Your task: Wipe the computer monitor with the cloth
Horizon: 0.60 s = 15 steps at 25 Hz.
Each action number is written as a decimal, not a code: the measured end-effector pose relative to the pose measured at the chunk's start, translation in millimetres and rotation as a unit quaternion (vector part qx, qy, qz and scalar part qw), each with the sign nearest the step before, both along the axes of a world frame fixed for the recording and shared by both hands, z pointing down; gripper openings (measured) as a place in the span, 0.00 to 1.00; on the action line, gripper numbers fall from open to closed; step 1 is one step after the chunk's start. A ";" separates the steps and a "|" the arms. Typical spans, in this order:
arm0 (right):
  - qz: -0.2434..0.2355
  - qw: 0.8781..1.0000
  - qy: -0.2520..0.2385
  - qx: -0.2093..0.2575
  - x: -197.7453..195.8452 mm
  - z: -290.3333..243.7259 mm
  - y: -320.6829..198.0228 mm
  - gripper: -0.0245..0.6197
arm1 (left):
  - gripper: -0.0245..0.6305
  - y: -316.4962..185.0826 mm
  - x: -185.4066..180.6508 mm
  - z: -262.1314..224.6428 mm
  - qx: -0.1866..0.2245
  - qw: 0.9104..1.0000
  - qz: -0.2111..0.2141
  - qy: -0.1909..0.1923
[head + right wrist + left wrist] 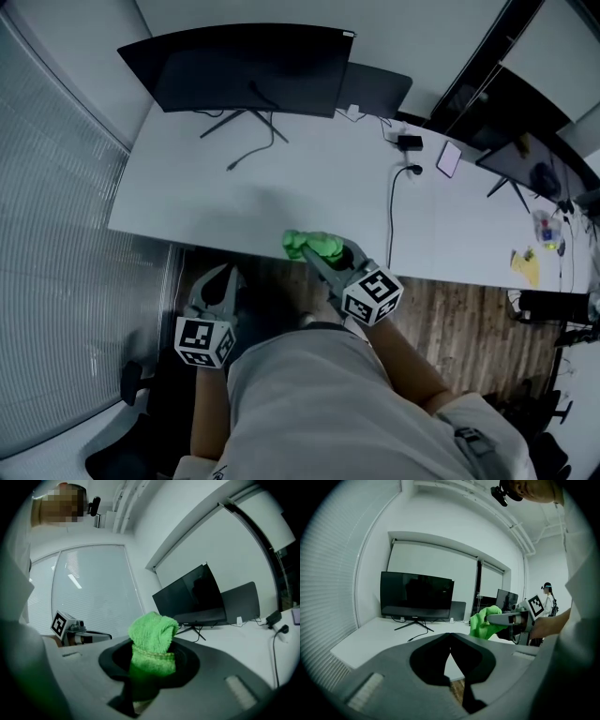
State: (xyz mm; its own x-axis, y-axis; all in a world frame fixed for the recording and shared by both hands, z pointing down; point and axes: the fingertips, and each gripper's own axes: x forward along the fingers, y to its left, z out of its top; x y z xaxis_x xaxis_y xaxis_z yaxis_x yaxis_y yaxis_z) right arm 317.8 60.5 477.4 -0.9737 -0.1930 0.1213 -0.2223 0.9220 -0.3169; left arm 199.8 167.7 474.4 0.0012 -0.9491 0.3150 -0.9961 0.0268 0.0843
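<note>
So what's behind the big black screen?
Behind the monitor, a dark flat panel pokes out past its right edge, with the white wall beyond. Whatever sits directly behind the screen is covered by it.

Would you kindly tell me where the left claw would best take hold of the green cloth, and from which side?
Take the bunched free end of the green cloth that sticks out past the right claw, approaching from the side of the left claw. The rest is pinched between the right claw's jaws, so only that end is free.
</note>
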 end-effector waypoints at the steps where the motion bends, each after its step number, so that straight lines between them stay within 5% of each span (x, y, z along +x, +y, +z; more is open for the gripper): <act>1: 0.003 1.000 0.002 0.001 -6.1 2.0 -4.3 0.21 | 0.05 -4.2 -7.5 1.7 0.002 1.000 0.002 0.001; 15: 0.068 0.997 0.038 -0.003 -183.2 7.5 -63.3 0.21 | 0.05 -65.1 -200.9 17.8 0.003 0.998 0.043 0.039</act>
State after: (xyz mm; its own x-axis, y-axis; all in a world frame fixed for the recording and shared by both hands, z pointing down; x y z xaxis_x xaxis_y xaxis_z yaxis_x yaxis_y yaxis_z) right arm 134.7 -2.8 484.8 -0.9261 -0.3222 0.1960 -0.3695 0.8793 -0.3005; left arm -1.1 102.5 492.2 0.1067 -0.9461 0.3058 -0.9850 -0.0587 0.1623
